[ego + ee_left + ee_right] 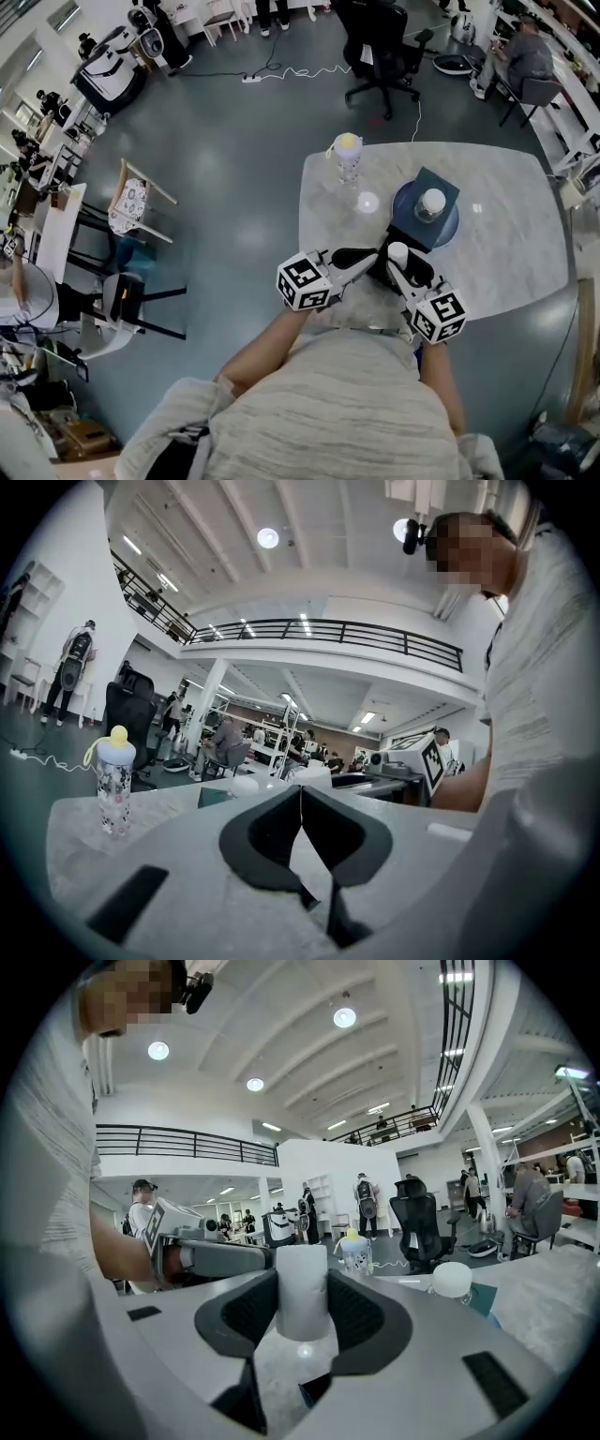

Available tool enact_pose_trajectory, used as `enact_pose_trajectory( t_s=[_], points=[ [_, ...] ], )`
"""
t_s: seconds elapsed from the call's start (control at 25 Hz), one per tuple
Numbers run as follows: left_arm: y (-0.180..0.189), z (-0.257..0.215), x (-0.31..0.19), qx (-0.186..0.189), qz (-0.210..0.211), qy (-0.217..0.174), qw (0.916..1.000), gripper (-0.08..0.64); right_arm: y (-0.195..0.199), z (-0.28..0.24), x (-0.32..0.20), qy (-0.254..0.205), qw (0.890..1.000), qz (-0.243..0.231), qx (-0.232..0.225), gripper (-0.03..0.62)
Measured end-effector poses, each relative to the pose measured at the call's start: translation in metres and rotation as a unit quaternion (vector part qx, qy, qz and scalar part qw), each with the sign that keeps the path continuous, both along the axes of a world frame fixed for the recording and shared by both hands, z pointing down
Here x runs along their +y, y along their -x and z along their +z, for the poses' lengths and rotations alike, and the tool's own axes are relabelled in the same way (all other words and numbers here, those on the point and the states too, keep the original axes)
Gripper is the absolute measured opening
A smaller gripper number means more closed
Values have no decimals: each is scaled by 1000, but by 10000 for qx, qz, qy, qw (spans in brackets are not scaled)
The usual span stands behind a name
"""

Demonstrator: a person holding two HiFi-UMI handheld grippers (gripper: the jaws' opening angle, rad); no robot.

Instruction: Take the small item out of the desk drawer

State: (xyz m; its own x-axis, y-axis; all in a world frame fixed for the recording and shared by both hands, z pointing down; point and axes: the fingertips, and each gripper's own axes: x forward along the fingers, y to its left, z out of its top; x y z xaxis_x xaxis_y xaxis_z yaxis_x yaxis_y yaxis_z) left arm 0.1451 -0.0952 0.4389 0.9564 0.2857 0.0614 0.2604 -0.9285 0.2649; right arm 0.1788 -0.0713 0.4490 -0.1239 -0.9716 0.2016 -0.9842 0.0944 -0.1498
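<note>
Between the fingers [361, 1316] of the right gripper [302, 1283], pinched across its sides above the table [553, 1288], the small white cylinder [302, 1302] looks light, rigid and smooth, best held mid-body; left gripper [301, 799] fingers pressed together, empty.

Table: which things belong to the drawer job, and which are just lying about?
Job: white cylinder, clamped in right gripper; dark drawer box.
Lying about: baby bottle; white-capped jar; small white disc; left gripper, shut and empty.
</note>
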Motion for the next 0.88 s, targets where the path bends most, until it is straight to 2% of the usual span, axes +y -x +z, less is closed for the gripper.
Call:
enact_pose_trajectory(
  t_s=[0.88],
  points=[
    [-6,-1,14,76,62,17,10000,15,-10,-3,16,-5,9998,144,169,169]
  ],
)
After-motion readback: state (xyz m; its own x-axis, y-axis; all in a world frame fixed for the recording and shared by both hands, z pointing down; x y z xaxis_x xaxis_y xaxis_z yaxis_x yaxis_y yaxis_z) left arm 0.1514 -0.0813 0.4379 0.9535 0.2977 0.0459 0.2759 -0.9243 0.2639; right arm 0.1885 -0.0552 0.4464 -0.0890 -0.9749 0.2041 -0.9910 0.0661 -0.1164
